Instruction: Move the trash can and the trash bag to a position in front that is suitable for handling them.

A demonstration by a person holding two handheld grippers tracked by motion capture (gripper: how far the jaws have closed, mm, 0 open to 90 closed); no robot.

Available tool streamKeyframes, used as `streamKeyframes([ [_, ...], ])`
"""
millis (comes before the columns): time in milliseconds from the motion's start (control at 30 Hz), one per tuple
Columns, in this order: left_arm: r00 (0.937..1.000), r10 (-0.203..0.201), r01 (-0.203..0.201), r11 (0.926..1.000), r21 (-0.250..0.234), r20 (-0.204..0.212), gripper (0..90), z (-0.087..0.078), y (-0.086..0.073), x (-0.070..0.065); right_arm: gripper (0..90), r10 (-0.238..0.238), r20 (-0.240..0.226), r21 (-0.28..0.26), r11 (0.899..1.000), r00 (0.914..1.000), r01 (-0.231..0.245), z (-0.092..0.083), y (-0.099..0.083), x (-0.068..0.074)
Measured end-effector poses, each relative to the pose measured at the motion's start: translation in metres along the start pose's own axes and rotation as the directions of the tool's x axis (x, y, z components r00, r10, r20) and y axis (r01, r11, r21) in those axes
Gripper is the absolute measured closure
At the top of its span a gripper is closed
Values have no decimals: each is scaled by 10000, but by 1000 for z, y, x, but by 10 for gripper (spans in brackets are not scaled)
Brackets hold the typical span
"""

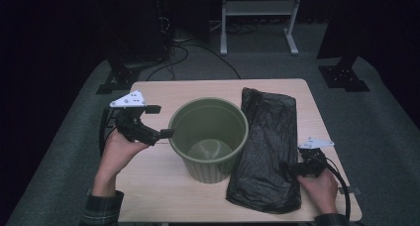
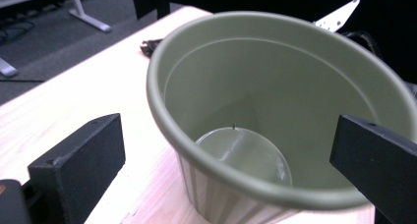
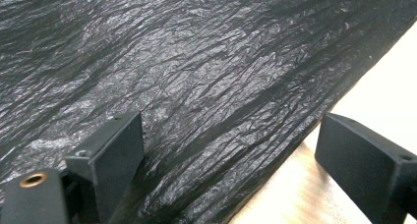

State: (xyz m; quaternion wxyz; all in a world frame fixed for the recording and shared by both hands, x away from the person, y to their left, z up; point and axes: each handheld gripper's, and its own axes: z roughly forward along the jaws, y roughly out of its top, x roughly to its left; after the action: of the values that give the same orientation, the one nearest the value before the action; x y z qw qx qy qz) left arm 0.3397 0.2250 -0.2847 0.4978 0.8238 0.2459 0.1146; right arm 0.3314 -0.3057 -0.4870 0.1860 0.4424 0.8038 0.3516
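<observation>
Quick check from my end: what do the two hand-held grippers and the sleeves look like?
Both are black. The left hand-held gripper and right hand-held gripper each carry a pale grey three-cornered plate with small dark holes, flat rectangular black jaws and a trailing black cable. The left sleeve is dark plaid; the right cuff looks dark too.

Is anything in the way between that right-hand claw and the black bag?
Nothing visible. The right gripper is open at the black bag's edge on the table, its fingers straddling the plastic. The green bin stands on the bag's other side.
</observation>
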Motion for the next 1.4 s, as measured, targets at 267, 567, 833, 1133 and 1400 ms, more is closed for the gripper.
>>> streamKeyframes([
  [267, 9995, -52, 58, 9998, 170, -297, 0, -23, -22, -9, 94, -4, 1, -2, 10000, 10000, 4, 0, 0, 0],
  [567, 9956, -173, 212, 9989, 417, -917, 0, -20, -68, -17, 94, -6, 3, -1, 10000, 10000, 6, 0, 0, 0],
  [833, 9944, -211, 284, 9972, 693, -1039, 0, 1, -104, -23, 94, -2, 1, 0, 10000, 10000, 2, 0, 0, 0],
  [1133, 9927, -251, 408, 9902, 1333, -1176, 0, 26, -137, -22, 94, 7, -3, -5, 10000, 10000, -7, 0, 0, 0],
  [1400, 9926, -430, 618, 9840, 1672, -1138, 0, 46, -163, -20, 94, 4, -2, -8, 10000, 10000, -4, 0, 0, 0],
])
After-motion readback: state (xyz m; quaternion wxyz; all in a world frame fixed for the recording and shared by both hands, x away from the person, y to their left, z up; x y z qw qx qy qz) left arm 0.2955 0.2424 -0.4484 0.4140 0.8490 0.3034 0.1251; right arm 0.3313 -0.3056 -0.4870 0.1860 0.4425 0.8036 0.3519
